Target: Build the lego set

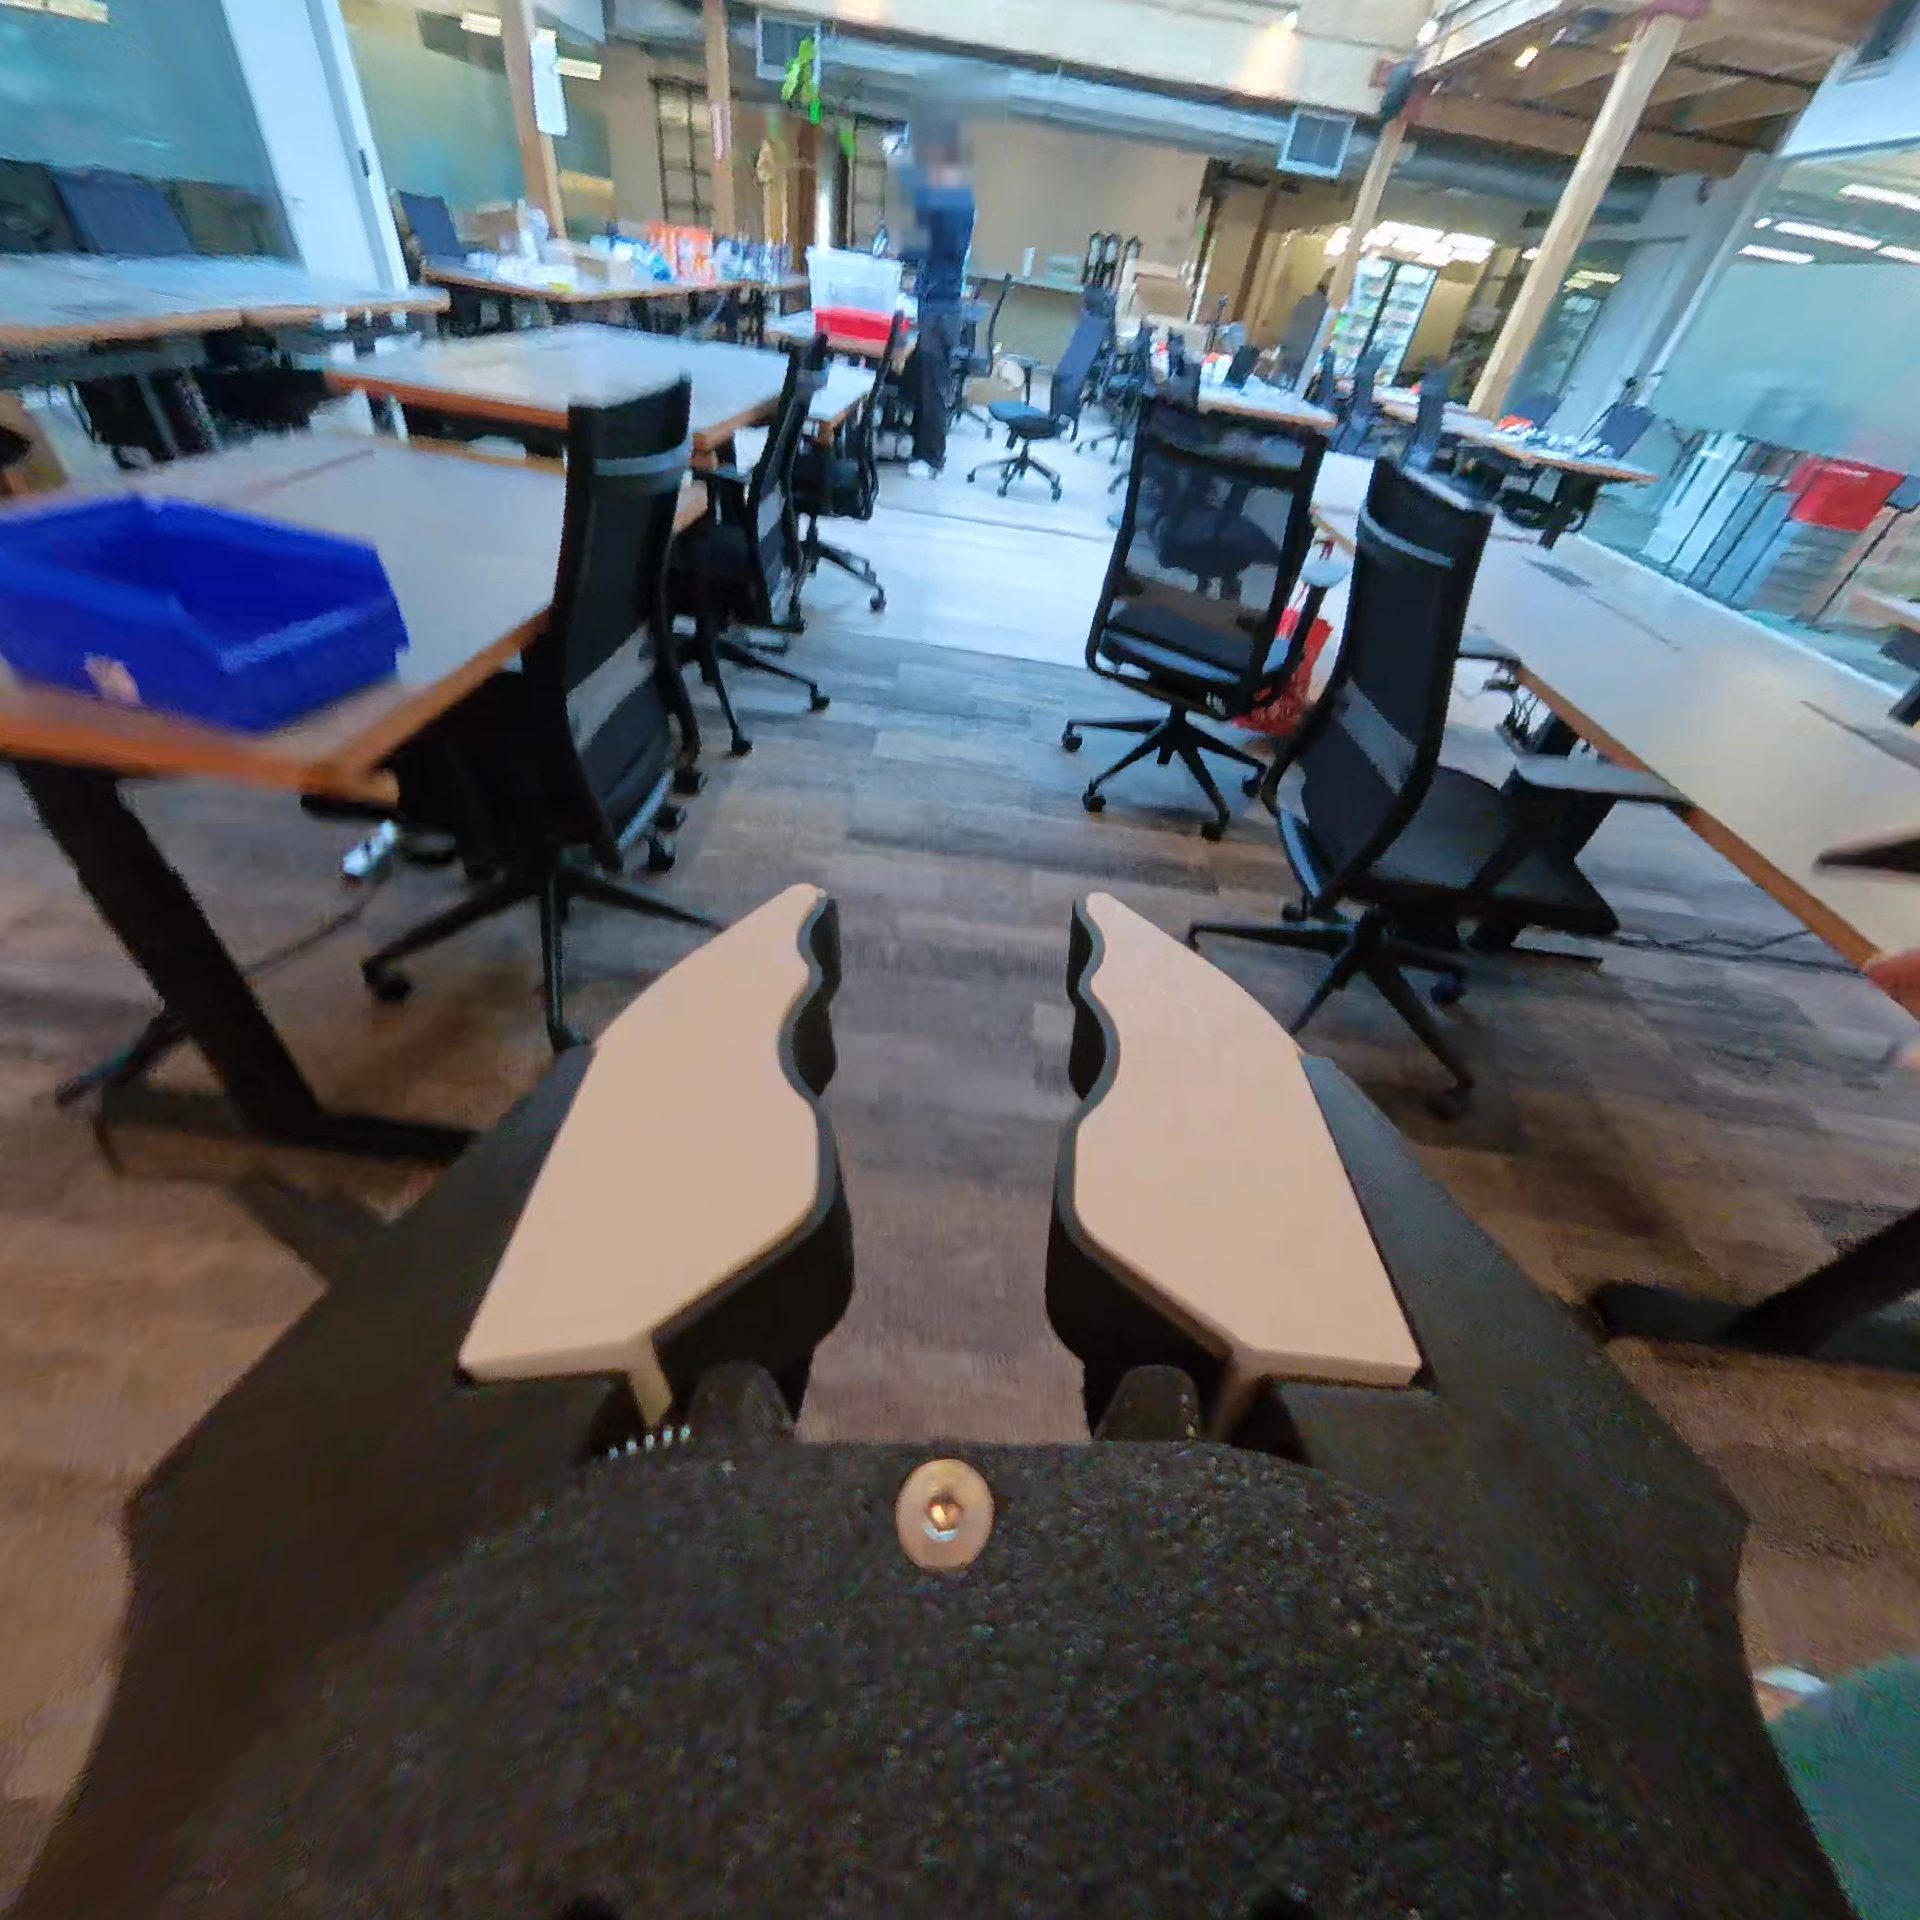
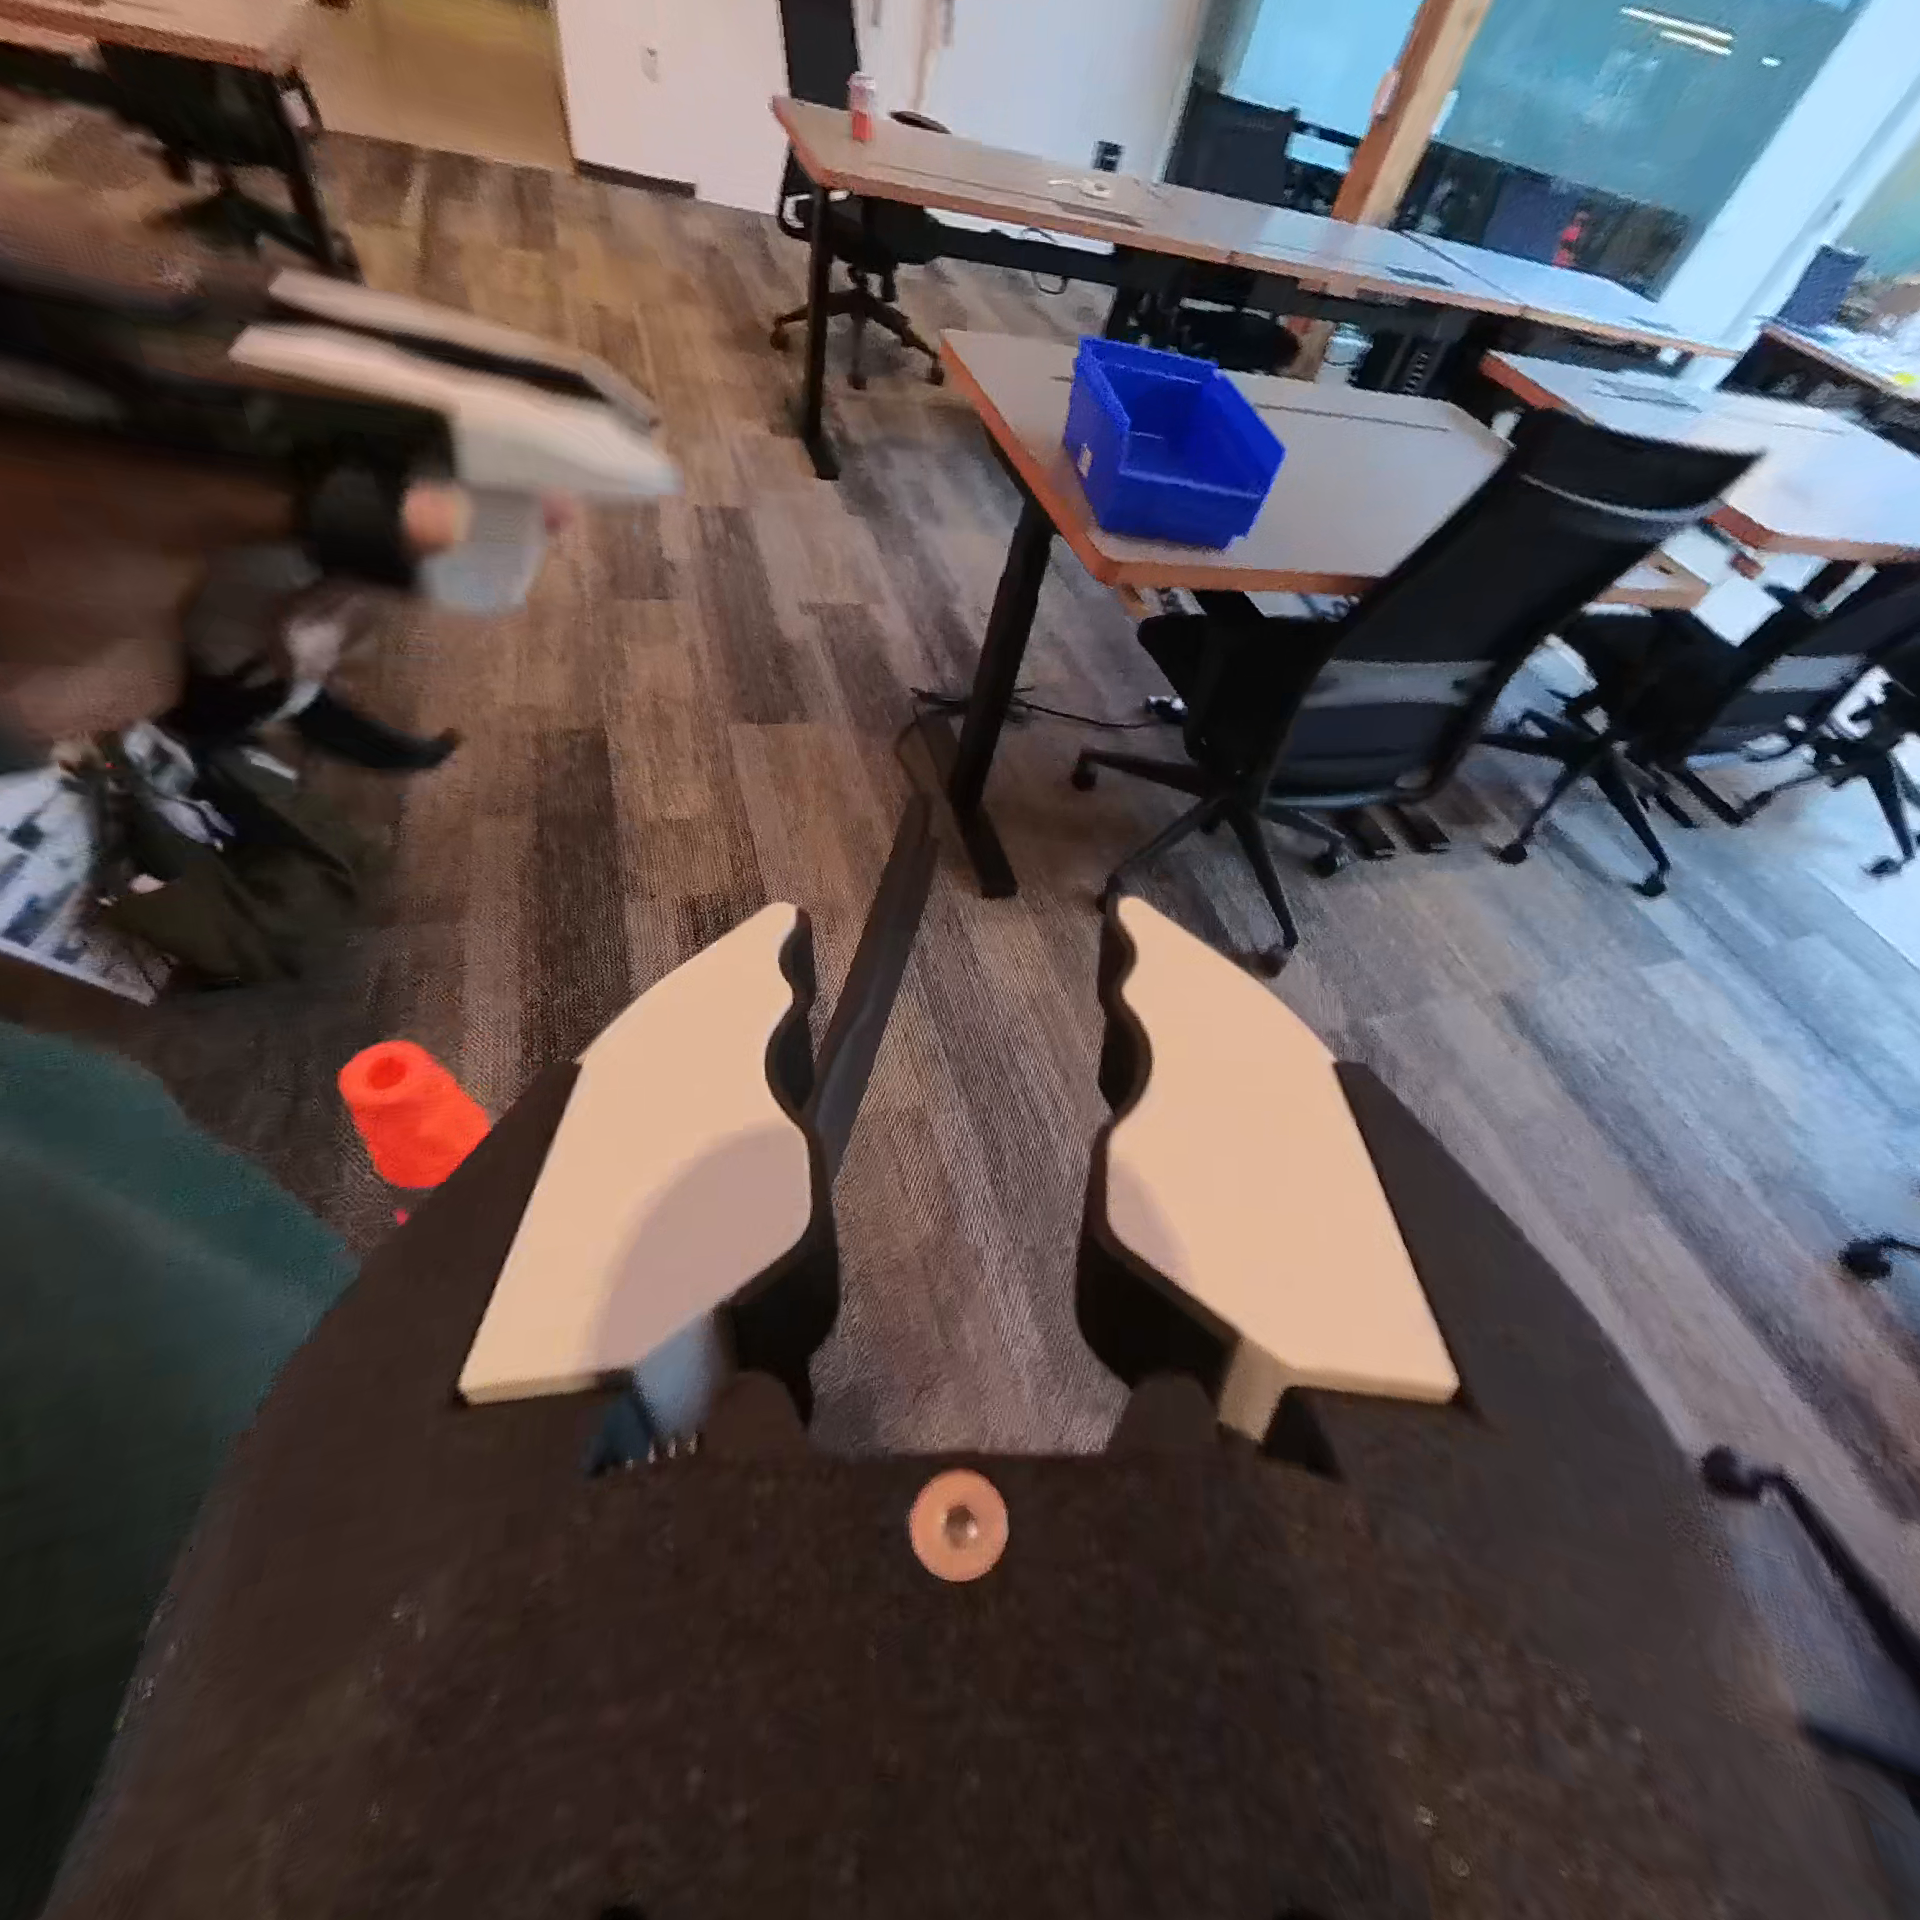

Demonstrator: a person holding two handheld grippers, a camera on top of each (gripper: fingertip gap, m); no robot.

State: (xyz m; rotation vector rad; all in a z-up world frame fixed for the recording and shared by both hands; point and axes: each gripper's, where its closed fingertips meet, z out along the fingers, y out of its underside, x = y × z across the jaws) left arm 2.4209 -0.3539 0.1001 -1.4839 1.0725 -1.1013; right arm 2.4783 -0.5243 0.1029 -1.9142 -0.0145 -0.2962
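Observation:
My left gripper (image 1: 951, 909) is open and empty, held in the air over the carpet and pointing down an aisle of an office. My right gripper (image 2: 951, 920) is open and empty too, above the floor and pointing toward a desk leg. The left gripper also shows blurred at the upper left of the right wrist view (image 2: 499, 416). A blue plastic bin (image 2: 1169, 457) stands on the near corner of a grey desk (image 2: 1371, 488); it also shows at the left of the left wrist view (image 1: 197, 608). No Lego pieces are visible; the bin's inside looks empty from here.
Black office chairs (image 1: 1195, 613) stand along the aisle and at the desk with the bin (image 2: 1382, 686). An orange-red cone-shaped object (image 2: 410, 1112) sits on the floor at lower left. Bags (image 2: 197, 852) lie on the floor at left. A person (image 1: 940, 301) stands far off.

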